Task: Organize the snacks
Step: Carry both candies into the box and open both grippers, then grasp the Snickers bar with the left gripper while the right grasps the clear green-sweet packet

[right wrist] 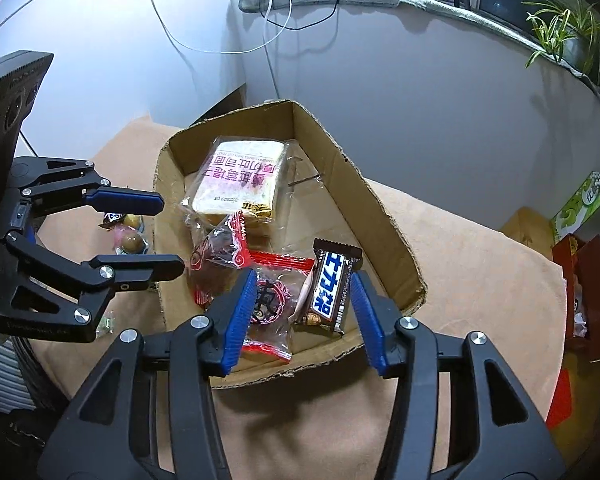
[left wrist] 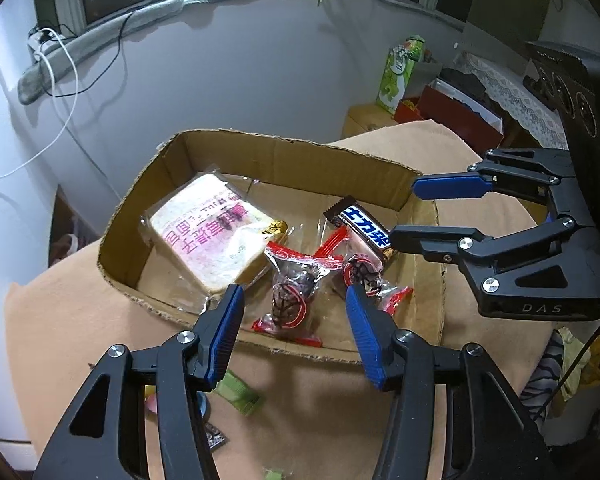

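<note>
left gripper (left wrist: 296,312): i read the blue pads spread apart above the near edge of the box, pinching nothing.
right gripper (right wrist: 303,300): pads spread as well, nothing pressed between them; the chocolate bar lies loose just below the gap.
chocolate bar (right wrist: 331,289): brown wrapper with a blue and white label, flat on the box floor by the right-hand wall.
red-sealed snack packs (left wrist: 290,294): two clear packets side by side, in the middle of the box.
bread pack (left wrist: 212,232): wrapped sliced loaf with pink print, at the far left of the box.
cardboard box (left wrist: 300,160): low open tray, torn rim, on the tan cloth (right wrist: 460,260).
loose snacks (right wrist: 130,236): on the cloth outside the box, beyond my left gripper.
</note>
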The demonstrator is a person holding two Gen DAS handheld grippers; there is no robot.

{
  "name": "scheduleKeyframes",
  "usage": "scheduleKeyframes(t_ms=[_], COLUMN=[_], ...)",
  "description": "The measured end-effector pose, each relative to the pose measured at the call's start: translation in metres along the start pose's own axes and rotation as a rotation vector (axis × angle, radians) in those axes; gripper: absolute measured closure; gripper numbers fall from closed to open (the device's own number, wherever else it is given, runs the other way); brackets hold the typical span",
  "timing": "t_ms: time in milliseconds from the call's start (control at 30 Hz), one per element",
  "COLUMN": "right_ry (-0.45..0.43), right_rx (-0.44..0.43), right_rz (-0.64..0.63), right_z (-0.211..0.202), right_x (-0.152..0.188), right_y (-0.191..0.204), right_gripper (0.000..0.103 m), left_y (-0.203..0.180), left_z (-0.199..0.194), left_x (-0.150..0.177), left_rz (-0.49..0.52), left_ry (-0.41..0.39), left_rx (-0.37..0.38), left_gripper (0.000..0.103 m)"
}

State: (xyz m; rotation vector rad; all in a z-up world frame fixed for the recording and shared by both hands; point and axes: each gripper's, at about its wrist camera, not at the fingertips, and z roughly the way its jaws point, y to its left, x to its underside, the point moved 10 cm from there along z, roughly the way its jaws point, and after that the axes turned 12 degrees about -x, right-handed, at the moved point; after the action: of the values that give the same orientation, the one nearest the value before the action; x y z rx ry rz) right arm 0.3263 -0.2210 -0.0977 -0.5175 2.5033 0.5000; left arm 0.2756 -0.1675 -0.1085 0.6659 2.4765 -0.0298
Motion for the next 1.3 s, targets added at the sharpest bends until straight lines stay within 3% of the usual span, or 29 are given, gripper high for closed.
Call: scheduleKeyframes(t_ms=[300, 633, 967, 1300], right_ry=[-0.017, -0.029, 0.016, 0.056], right_rx=[-0.008, -0.061, -0.122, -0.161], right_rz=[-0.028, -0.089, -0.151, -0.126], right_z=[-0.011, -0.018, 0.0, 0.033], right_x=[0.001, 0.009, 0.027, 0.041], right_y=[0.024, 0.075, 0.124, 0.148], right_gripper=[0.051, 0.05, 0.05, 0.049], left_y=[0.014, 0.064, 0.111, 0.136], left_z=[-0.018, -0.04, -0.042, -0.034], left_x=[0.008, 0.038, 0.083, 0.106], left_rz=[-0.027, -0.136, -0.243, -0.328], left_ry=[-0.029, -0.039, -0.007, 0.005], left_rx=[-0.017, -0.061, -0.092, -0.072], left_gripper=[0.051, 0.051, 0.051, 0.051])
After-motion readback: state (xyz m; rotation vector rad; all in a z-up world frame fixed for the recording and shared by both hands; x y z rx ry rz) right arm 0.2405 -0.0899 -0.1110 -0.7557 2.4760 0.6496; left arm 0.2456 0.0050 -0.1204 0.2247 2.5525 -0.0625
